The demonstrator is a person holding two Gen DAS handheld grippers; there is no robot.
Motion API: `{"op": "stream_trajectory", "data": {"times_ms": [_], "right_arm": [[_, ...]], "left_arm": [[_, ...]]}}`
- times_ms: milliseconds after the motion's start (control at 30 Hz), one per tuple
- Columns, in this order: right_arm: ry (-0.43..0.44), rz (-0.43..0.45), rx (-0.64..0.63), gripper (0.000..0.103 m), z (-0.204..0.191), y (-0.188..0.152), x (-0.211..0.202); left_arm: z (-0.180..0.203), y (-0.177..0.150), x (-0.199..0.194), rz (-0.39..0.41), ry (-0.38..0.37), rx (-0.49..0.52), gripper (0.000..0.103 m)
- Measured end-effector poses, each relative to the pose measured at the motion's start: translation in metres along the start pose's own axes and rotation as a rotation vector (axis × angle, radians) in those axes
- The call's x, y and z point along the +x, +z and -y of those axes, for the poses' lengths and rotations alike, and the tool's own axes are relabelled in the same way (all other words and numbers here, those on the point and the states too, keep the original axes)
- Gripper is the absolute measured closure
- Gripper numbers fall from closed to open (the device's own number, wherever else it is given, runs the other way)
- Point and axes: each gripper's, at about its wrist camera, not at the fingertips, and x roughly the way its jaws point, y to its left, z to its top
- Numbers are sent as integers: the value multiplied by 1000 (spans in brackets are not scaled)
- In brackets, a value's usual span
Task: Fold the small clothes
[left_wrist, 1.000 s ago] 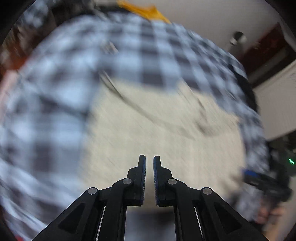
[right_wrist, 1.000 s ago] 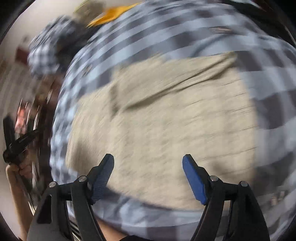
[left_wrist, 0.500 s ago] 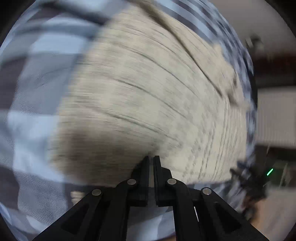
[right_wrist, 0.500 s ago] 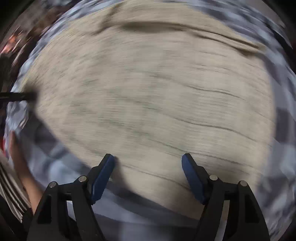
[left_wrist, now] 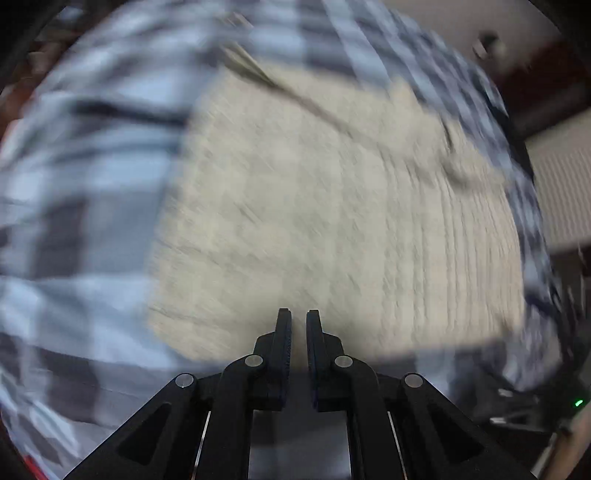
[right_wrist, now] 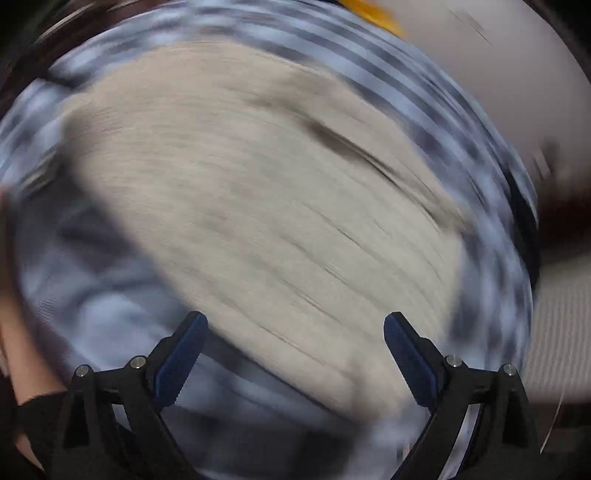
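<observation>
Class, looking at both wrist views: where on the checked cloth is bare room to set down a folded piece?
Free: the checked cloth left of the beige garment, and the strip below it. The middle is taken by the garment; the orange item sits at the far edge.

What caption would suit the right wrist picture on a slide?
Open right tongs, jaws just widened and holding nothing, above a beige garment on a checked cloth.

A beige ribbed knit garment (left_wrist: pixel 332 221) lies spread flat on a blue-and-white checked cloth (left_wrist: pixel 74 184), with a dark crease running across its far part. Blur hides its finer shape and its edges.
</observation>
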Motion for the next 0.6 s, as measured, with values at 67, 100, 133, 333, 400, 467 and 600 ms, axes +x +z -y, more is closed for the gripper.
{"op": "stream_trajectory", "data": {"times_ms": [67,100,133,333,400,467,600], "right_arm": [[32,23,-125,9,-39,22,7],[36,11,-181,9,-52,30,15],[32,1,-220,9,-63,32,22],[7,-139,-216,9,-34,-2,68],[64,-199,-46,9,27,-35,74],[155,-241,102,9,74,-69,77],[183,-394,334,9,149,-155,86]], "left_arm": [[5,-8,22,-58,91,47,97],[3,-11,32,-85,132,61,97],[-1,-11,36,-98,136,53,97],[-47,-12,31,-111,56,-142,97],[-56,-10,31,-114,35,-174,97],[-62,-7,28,-117,28,-193,97],[-77,4,7,-74,51,-219,97]]}}
